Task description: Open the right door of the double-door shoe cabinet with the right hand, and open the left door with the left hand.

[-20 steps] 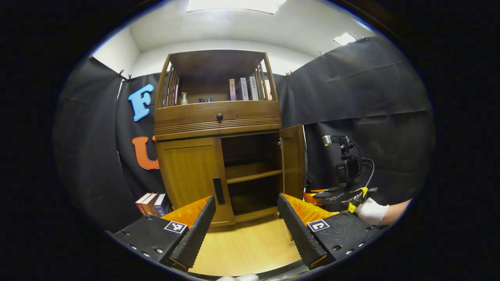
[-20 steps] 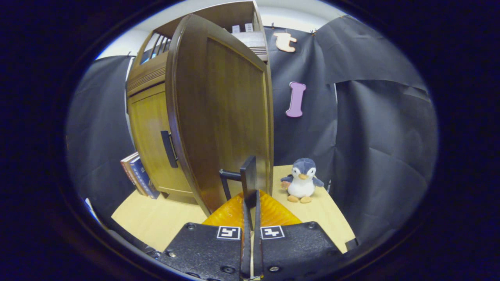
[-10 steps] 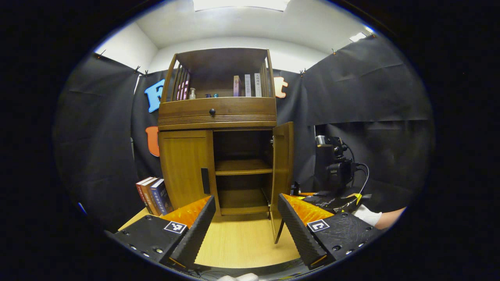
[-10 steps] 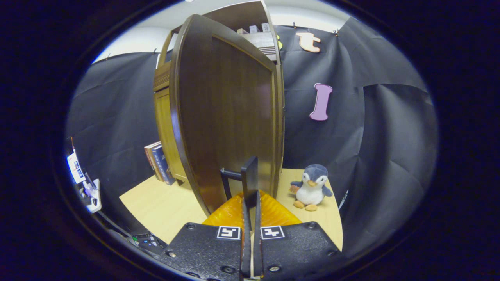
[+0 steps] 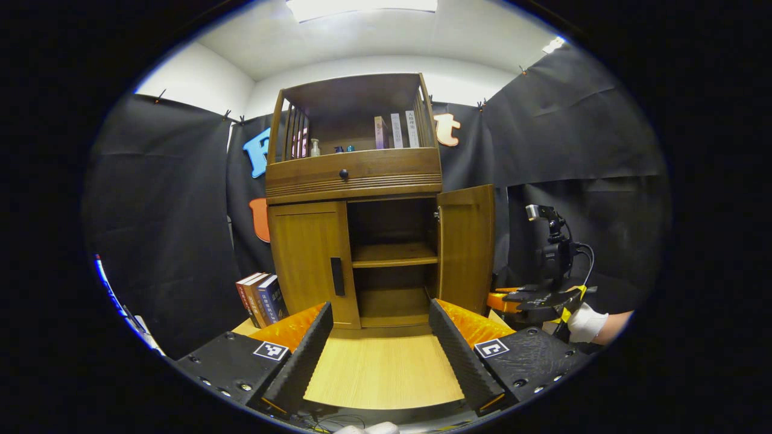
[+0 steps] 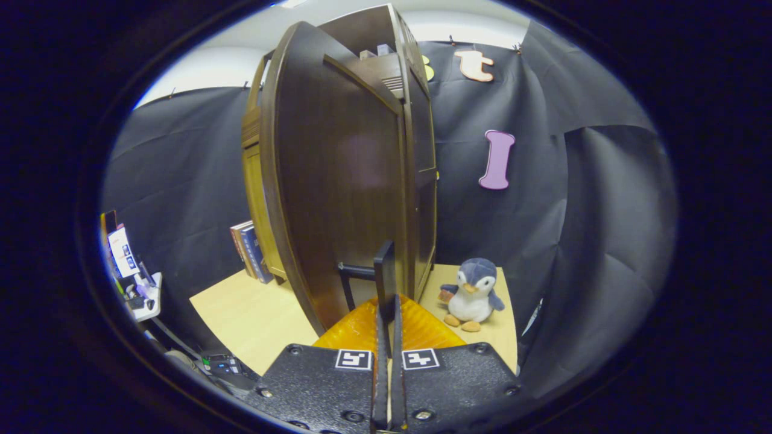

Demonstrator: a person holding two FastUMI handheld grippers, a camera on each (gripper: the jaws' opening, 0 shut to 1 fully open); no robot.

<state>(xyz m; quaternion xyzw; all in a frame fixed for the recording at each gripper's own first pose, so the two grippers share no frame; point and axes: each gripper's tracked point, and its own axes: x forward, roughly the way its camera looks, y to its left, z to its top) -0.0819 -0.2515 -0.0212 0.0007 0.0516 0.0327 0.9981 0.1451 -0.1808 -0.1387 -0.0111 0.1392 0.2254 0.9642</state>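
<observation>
The right gripper (image 6: 386,313) is pinching the handle (image 6: 384,278) of the right door (image 6: 344,193) at the bottom middle of its view. That door is standing open. The left gripper (image 5: 380,337) is hanging wide open, apart from the left door (image 5: 313,259), which is sitting shut in the middle.

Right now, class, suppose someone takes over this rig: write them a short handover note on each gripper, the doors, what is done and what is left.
Right gripper: shut on the right door's handle.
Left gripper: open, holding nothing, in front of the cabinet and apart from it.
Right door: swung wide open, shelves showing.
Left door: shut; its handle is untouched.
Nearby: books left of the cabinet, toy penguin on the floor to its right.
Done: right door opened.
Left: let go of the right handle, grip the left handle with the left gripper, pull that door open.
</observation>
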